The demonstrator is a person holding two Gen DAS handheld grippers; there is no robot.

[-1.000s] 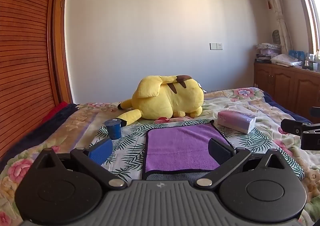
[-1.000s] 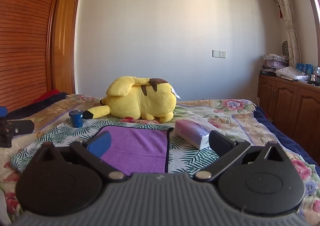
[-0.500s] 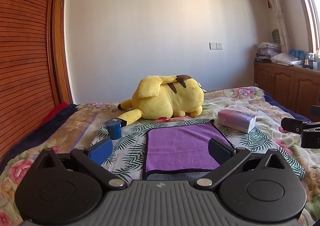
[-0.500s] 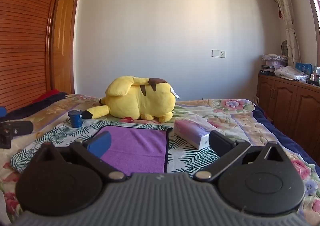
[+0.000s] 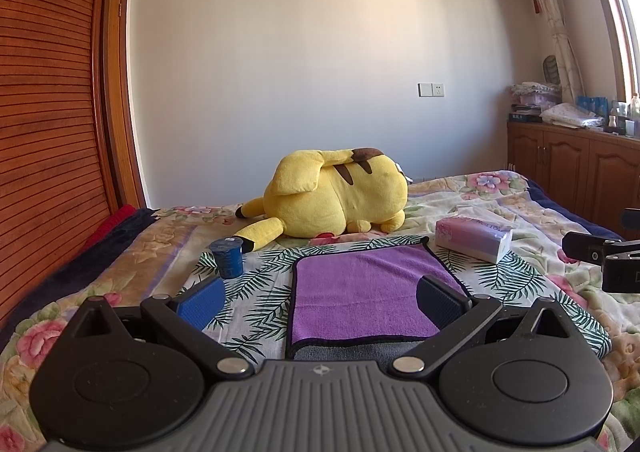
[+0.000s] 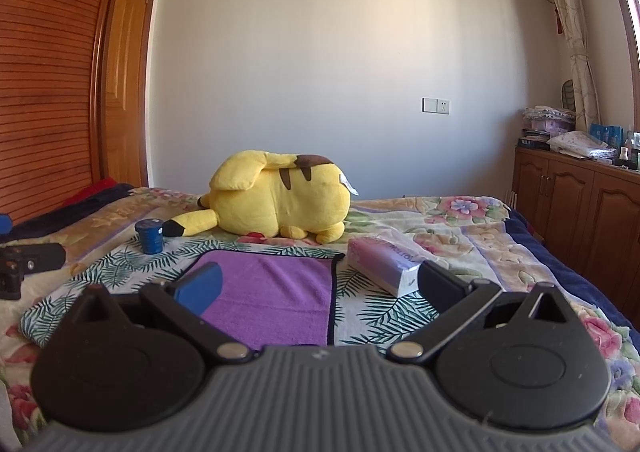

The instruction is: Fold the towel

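Observation:
A purple towel (image 5: 364,292) with a dark edge and a grey underside lies flat on a palm-leaf cloth on the bed; it also shows in the right wrist view (image 6: 272,292). My left gripper (image 5: 320,298) is open and empty, held just before the towel's near edge. My right gripper (image 6: 318,284) is open and empty, to the right of it, near the towel's right edge. The right gripper's side (image 5: 600,256) shows at the right of the left wrist view, and the left gripper's side (image 6: 24,264) shows at the left of the right wrist view.
A big yellow plush toy (image 5: 340,195) lies behind the towel. A small blue cup (image 5: 228,258) stands at the towel's left. A pink tissue pack (image 5: 474,238) lies at its right. A wooden wardrobe (image 5: 48,131) is at the left, cabinets (image 5: 568,175) at the right.
Both grippers have hardly moved; the right wrist view has shifted very slightly. Nothing was taken hold of or let go.

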